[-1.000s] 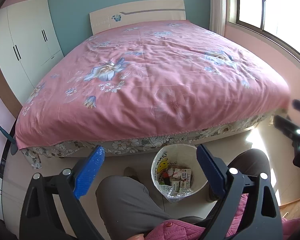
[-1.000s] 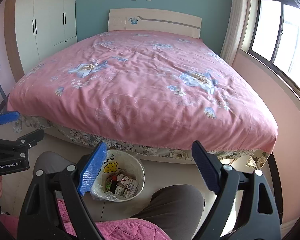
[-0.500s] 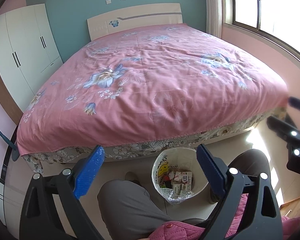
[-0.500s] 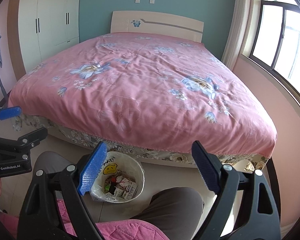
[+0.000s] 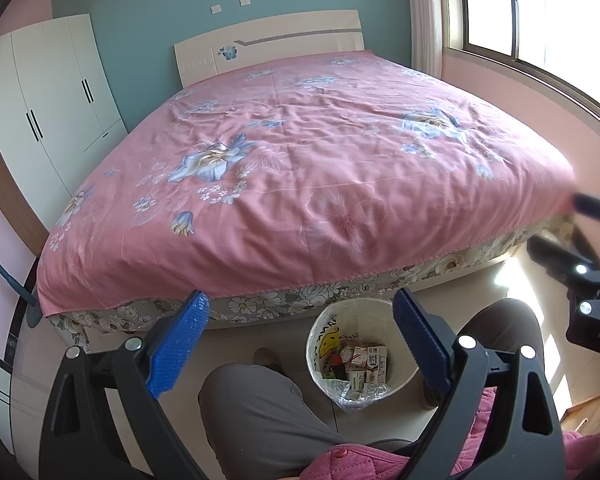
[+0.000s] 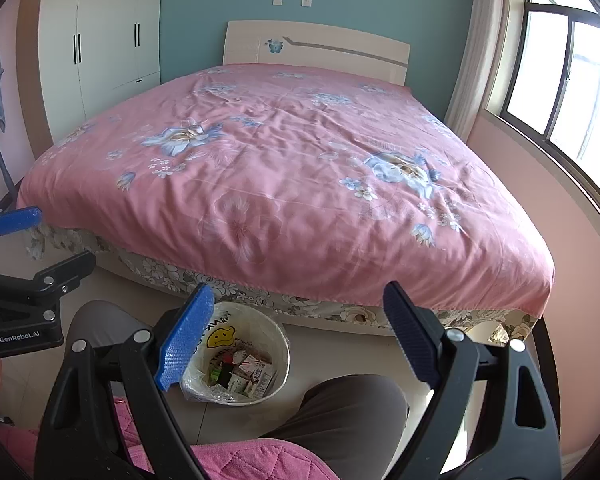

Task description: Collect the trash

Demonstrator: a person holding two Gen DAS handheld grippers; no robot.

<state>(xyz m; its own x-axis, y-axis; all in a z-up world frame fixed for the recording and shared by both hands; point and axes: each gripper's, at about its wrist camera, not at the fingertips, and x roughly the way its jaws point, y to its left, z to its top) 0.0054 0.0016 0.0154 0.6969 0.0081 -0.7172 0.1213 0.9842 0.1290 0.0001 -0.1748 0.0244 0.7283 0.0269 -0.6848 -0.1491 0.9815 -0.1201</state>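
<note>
A white waste bin (image 5: 315,346) with a clear liner and a yellow smiley stands on the floor at the foot of the bed, between a seated person's knees. Cartons and wrappers (image 5: 366,362) lie inside it. My left gripper (image 5: 300,306) hangs open and empty above the left knee, with the bin just right of centre between its blue pads. In the right wrist view, the bin (image 6: 285,354) with the trash (image 6: 242,370) sits lower left, partly behind the left pad. My right gripper (image 6: 299,295) is open and empty too.
A large bed with a pink floral cover (image 5: 320,168) fills the room ahead. A white wardrobe (image 6: 100,48) stands at the left and a window (image 6: 560,80) at the right. The person's grey-trousered knees (image 5: 256,412) flank the bin. Each gripper shows at the edge of the other's view.
</note>
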